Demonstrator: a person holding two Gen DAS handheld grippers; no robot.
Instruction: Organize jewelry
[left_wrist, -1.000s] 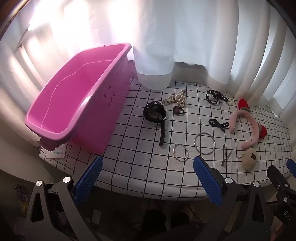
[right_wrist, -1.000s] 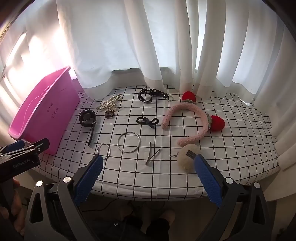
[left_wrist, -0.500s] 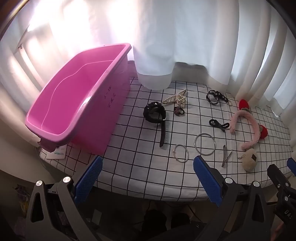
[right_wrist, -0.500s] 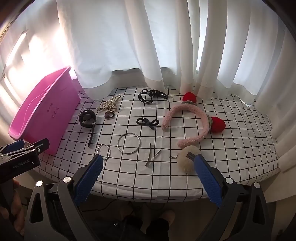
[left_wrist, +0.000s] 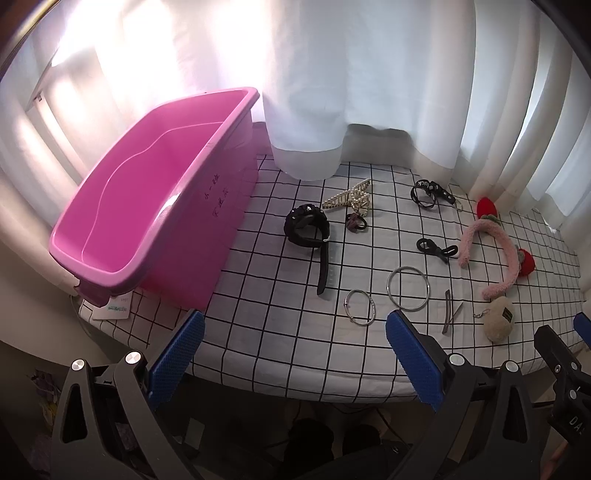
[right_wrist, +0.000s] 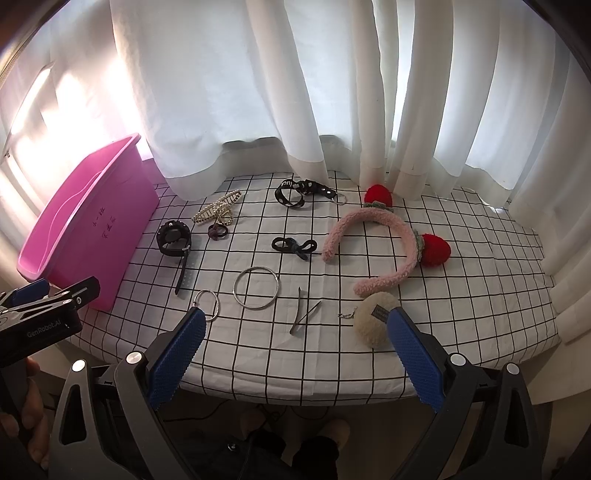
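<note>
- Left wrist view: since the earlier frames almost nothing has moved; the camera has only drifted slightly, and every piece lies where it did on the checked desk.
- The left gripper hangs at the lower edge of the frame, its blue pads spread apart and empty.
- The pink bin at the upper left holds nothing that I can see.
- The small ring lies just above, between the pads.
- Right wrist view: the right gripper is likewise spread wide, empty.
- The hair pin lies just above the gap, its long axis running up the frame; the plush charm sits beside the right pad.
- The right gripper seems nearer to both.
</note>
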